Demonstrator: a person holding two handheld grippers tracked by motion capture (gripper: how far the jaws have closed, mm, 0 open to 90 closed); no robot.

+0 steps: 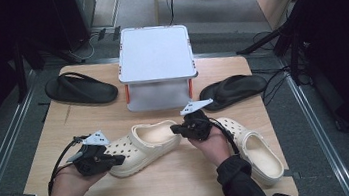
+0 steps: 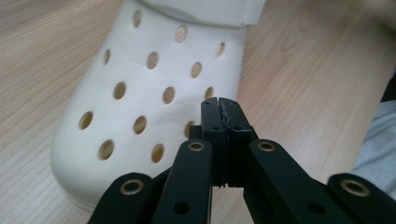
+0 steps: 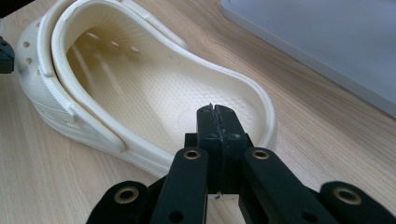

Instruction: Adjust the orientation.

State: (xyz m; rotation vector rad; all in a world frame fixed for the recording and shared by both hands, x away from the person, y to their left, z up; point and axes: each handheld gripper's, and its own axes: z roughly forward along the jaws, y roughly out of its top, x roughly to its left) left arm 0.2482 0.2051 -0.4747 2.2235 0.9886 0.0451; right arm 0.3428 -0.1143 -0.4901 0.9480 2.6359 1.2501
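A cream clog (image 1: 143, 146) with a holed toe lies on its sole in the middle of the wooden table (image 1: 173, 184). My left gripper (image 1: 118, 159) is shut with nothing in it, its tips right at the clog's toe (image 2: 140, 93). My right gripper (image 1: 176, 128) is shut and empty at the clog's heel end, its tips over the open heel cup (image 3: 154, 93). A second cream clog (image 1: 252, 149) lies to the right, partly hidden under the right hand.
A white two-level stand with orange posts (image 1: 157, 65) sits at the back middle; its white face (image 3: 327, 42) is close beside the right gripper. One black slipper (image 1: 81, 89) lies back left, another (image 1: 232, 91) back right. Dark equipment stands beyond the table.
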